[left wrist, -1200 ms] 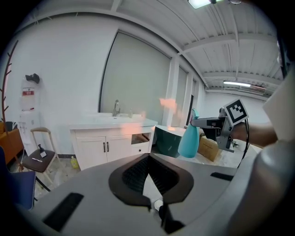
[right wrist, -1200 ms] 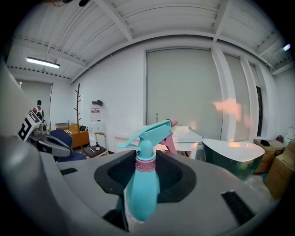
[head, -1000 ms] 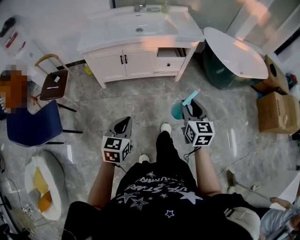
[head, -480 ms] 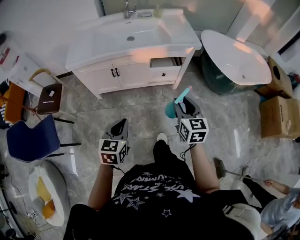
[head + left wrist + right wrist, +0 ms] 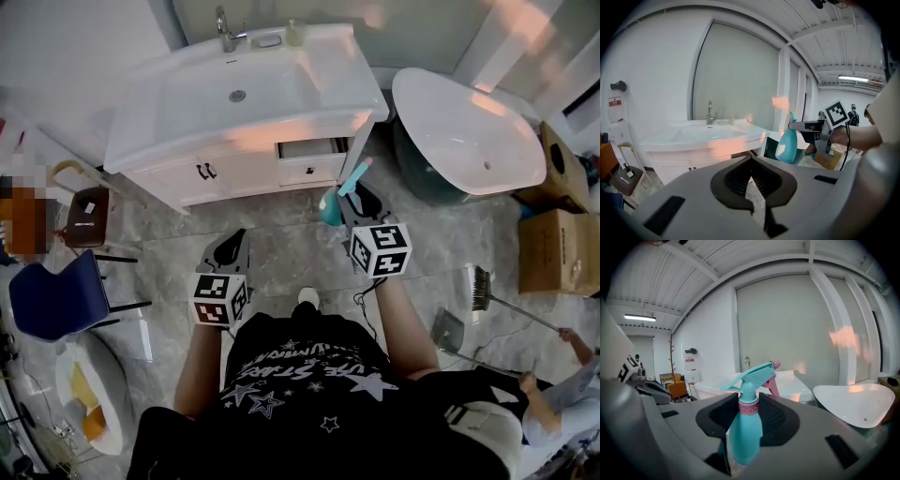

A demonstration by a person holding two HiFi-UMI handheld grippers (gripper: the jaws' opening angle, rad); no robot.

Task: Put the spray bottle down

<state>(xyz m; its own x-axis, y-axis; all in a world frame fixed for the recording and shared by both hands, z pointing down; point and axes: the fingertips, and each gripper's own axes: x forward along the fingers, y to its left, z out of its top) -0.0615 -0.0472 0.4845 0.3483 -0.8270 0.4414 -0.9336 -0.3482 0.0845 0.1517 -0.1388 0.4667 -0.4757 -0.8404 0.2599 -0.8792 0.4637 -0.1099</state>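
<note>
Fingers of the right gripper are clamped on the turquoise spray bottle, just under its pink collar. The bottle stands upright between them, with its trigger head pointing forward. The fingers of the left gripper are clenched together and nothing is between them.

What has changed in the last second is mostly the place of the person. In the head view, both grippers were over open floor a second ago, well apart from the white washbasin cabinet. Now the right gripper and the bottle are just in front of the cabinet's right corner, near the half-open drawer. The grip on the bottle looks the same as before. A broom and a dustpan, held by another person, have also come into view at the right.

I judge that this is still the approach. The bottle is carried in the air and rests on nothing, so the putting down is not yet begun. The white surface beside the basin seems the likely place for it.

No label shows on the bottle. The black shirt has white stars and letters, but they are upside down and I cannot read them surely. A red and white sign on the wall is too small to read.
</note>
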